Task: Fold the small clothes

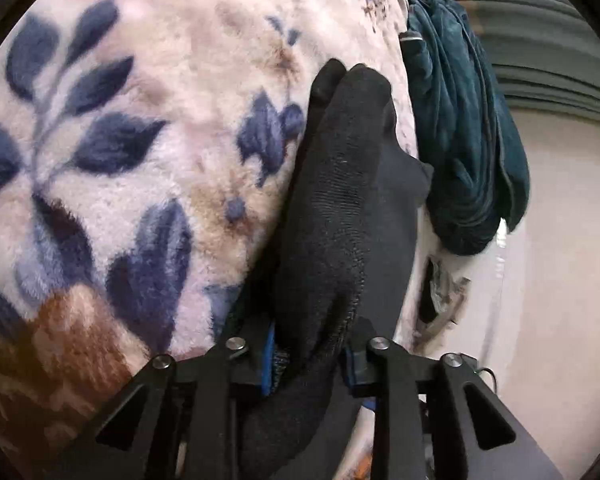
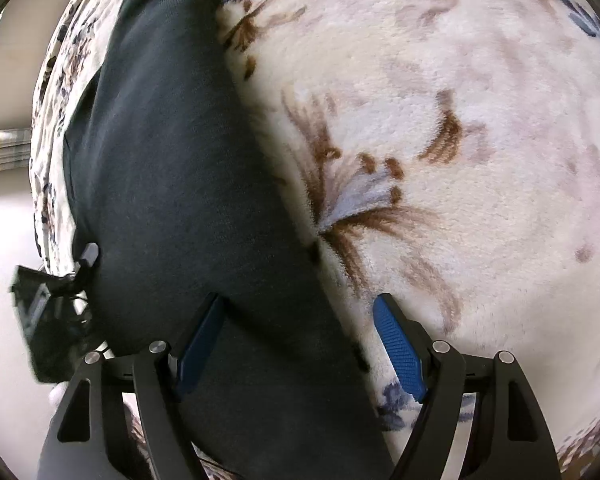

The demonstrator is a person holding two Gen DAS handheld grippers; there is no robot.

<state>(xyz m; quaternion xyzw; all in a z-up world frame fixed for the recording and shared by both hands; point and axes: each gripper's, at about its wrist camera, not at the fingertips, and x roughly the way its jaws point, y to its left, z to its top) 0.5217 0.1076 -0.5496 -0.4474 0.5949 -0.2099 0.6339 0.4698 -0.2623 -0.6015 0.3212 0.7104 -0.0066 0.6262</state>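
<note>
Your left gripper [image 1: 308, 364] is clamped on the black sock [image 1: 340, 208] over the floral blanket [image 1: 120, 140]; your right gripper [image 2: 300, 348] stands apart.

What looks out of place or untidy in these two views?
The teal cloth lies bunched in an unfolded heap at the blanket's edge and seems to droop over it. The sock in the left claw looks intact.
</note>
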